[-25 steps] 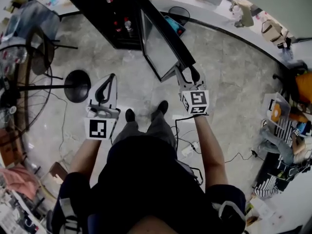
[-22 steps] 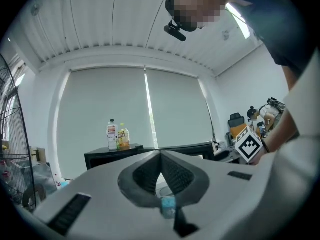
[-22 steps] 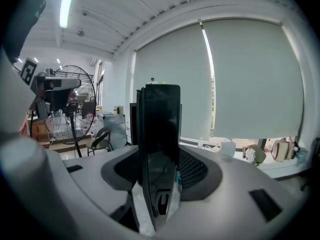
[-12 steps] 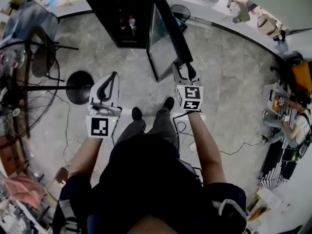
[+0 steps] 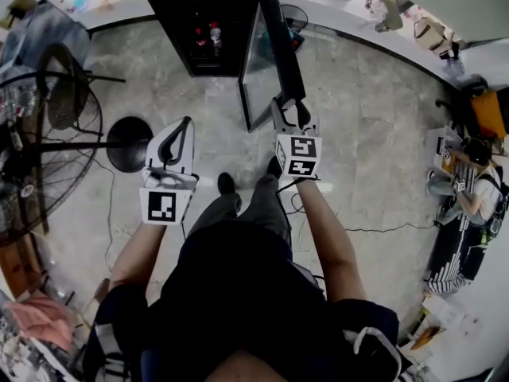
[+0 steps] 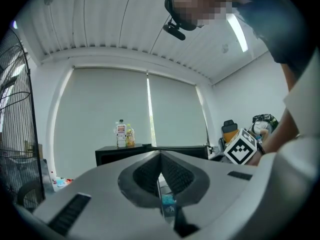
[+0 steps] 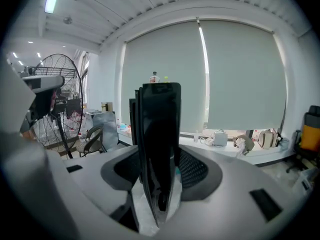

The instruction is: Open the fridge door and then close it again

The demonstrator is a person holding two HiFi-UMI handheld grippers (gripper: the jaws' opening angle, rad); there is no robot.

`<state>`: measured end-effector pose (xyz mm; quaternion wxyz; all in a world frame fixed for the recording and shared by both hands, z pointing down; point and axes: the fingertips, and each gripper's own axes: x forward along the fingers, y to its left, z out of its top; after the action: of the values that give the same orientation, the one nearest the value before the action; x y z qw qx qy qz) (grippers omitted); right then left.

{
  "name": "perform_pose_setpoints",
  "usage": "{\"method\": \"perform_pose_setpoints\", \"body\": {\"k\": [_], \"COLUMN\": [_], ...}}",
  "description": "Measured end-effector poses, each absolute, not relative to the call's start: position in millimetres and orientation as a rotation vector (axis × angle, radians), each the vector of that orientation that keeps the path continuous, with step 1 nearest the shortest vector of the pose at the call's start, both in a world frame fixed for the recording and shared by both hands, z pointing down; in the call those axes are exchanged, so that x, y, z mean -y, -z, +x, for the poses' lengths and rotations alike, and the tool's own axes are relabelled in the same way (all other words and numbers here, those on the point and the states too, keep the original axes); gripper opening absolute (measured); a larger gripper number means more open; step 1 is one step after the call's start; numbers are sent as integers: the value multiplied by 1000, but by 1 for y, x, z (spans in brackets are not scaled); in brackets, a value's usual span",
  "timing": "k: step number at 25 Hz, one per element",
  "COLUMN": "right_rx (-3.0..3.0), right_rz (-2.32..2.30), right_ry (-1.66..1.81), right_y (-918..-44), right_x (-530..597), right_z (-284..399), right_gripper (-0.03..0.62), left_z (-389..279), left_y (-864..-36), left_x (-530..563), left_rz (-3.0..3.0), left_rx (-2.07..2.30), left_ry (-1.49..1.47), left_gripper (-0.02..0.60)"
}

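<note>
The black fridge [image 5: 211, 22] stands at the top of the head view with bottles showing on its shelves. Its glass door [image 5: 266, 54] sticks out toward me, wide open. My right gripper [image 5: 288, 111] is shut on the door's free edge. In the right gripper view the dark door [image 7: 160, 129] fills the gap between the jaws of that gripper [image 7: 160, 176]. My left gripper [image 5: 184, 126] hangs shut and empty over the floor, left of the door. In its own view the left gripper [image 6: 160, 171] faces the fridge [image 6: 120, 155], jaws together.
A tall standing fan [image 5: 48, 126] and its round black base [image 5: 127, 142] are at the left, with a chair [image 5: 67, 86] behind. A long counter [image 5: 382, 22] with bags curves along the top right. A seated person [image 5: 469, 185] is at far right. Cables [image 5: 350, 229] lie on the floor.
The right gripper has swung the door's free edge leftward, so the door stands straighter out from the fridge. The left gripper has hardly shifted in the view.
</note>
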<state>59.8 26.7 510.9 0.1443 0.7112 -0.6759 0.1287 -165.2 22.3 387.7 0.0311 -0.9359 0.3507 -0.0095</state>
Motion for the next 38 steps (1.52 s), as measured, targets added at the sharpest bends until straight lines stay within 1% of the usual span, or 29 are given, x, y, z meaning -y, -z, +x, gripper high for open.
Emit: {"method": "perform_pose_setpoints", "body": {"k": [28,35,38], "right_rx": [1893,1973,2030], "right_rz": [2069,1954,1854], "right_ry": [-419,-419,-344], "right_y": [-513,-511,-506], "right_x": [-8,-6,-13], "right_z": [0,0,3], "right_gripper": [236,261,264], "left_z": [-195,-198,-195], "left_y": [-386,-381,-381], "left_x": [-25,-21,-22], "left_rz": [-2786,-2780,-2771], "left_rx": [-1300,-1334,-1326], "left_ry": [63,57,73], "left_gripper": [23,23,23]}}
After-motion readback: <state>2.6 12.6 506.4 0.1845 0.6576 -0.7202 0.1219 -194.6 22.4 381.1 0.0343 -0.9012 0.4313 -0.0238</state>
